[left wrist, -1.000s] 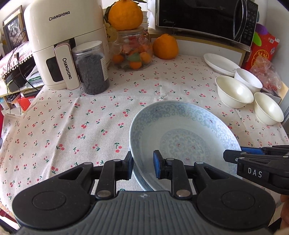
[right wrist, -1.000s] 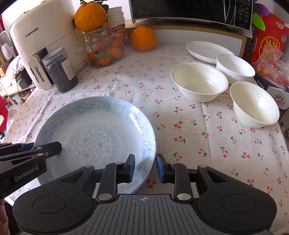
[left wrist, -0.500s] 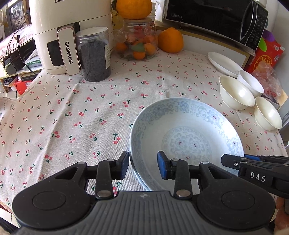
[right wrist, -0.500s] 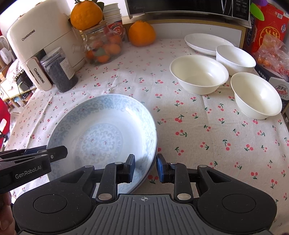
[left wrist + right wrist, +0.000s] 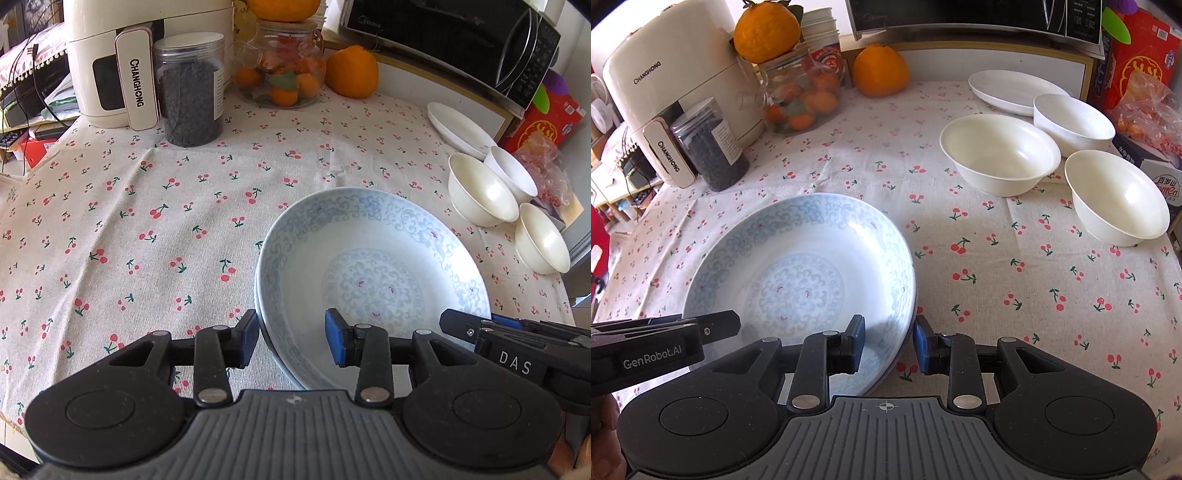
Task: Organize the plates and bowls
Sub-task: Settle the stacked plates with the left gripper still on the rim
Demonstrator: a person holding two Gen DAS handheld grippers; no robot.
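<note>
Blue-patterned plates [image 5: 373, 273]: two deep dishes nested one inside the other, resting on the cherry-print tablecloth [image 5: 147, 221] at the near edge of the table. Placement reads as a stack just set down.

Left gripper [image 5: 291, 341]: straddles the near-left rim; jaws have just been opening, the rim lies between the pads with a clear gap on the inner side, so no grip.

Right gripper [image 5: 888, 341]: straddles the near-right rim; jaws have just been opening slightly, pads close to the rim but apparently not pressing. Opposite holds suit a wide, heavy dish carried level.

White bowls [image 5: 999, 153]: three, unstacked, near one another at the far right; likely next to be nested.

White plate [image 5: 1012, 90]: behind the bowls, beneath the microwave [image 5: 454, 40].

Air fryer [image 5: 665, 85], jars and oranges: rear left, well apart.
</note>
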